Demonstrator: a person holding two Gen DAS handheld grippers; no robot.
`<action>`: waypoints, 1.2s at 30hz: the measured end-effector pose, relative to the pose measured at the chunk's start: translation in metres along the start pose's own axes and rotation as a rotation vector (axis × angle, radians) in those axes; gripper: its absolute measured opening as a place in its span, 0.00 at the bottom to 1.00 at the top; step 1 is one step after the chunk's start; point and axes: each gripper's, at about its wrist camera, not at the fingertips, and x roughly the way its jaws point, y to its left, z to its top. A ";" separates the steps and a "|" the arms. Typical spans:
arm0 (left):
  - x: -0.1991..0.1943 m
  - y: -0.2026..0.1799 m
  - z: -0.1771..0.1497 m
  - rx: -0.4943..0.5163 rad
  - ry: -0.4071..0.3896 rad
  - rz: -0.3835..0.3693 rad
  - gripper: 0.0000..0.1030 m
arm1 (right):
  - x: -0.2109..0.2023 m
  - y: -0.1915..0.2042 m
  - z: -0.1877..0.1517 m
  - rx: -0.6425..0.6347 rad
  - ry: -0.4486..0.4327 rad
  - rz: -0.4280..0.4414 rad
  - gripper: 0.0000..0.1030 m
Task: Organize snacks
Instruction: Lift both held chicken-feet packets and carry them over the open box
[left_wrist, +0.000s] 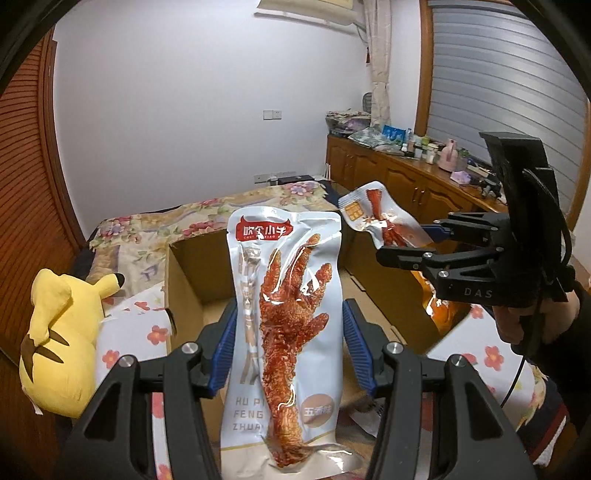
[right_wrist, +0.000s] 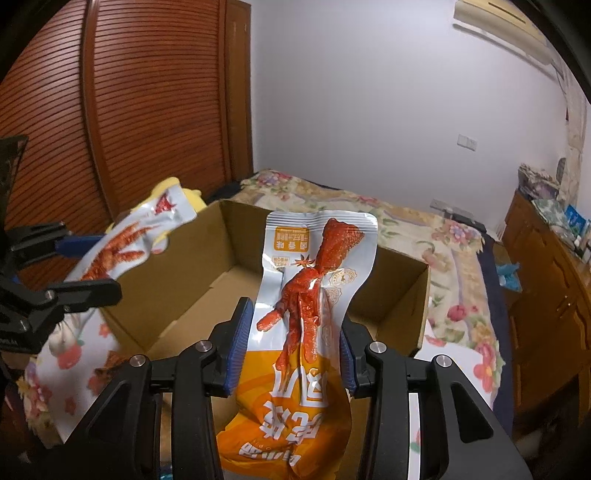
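While both tongs hold snacks above the bed, the main risk is a slip before either packet reaches the cardboard box (left_wrist: 184, 280). Nearest, the left gripper (left_wrist: 286, 350) clamps a pale blue chicken-foot packet (left_wrist: 284, 317) across its lower half, blue pads (left_wrist: 222, 350) against both side edges, the packet standing upright with its top free; the film is glossy and the grip is on the edges only, so a jerk could let it slide out or fold over. The right gripper (right_wrist: 291, 350) pinches an orange-and-white chicken-foot packet (right_wrist: 306, 325) at its waist, jaws narrow, film crumpled between them, printing upside down, heavy orange end hanging toward the camera; that end could pull it through. Both packets hover over or just in front of the box, which sits open on the flowered bedspread (right_wrist: 454, 258), looks bare inside as far as visible. The two grippers are near each other above the same opening, so they could knock together if both go in at once. A yellow plush toy (left_wrist: 62, 332) lies beside the box's left wall, a stray drop could land there. Farther back, a cluttered wooden cabinet (left_wrist: 406, 173), no hazard.
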 end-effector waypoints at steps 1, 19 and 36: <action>0.004 0.002 0.001 0.000 0.006 0.004 0.52 | 0.003 -0.002 0.001 0.003 0.002 -0.009 0.41; 0.070 0.012 0.005 -0.028 0.122 0.065 0.56 | 0.039 0.002 -0.020 -0.079 0.130 -0.081 0.46; 0.067 0.008 -0.006 -0.039 0.155 0.074 0.63 | 0.020 0.002 -0.028 -0.015 0.134 -0.046 0.64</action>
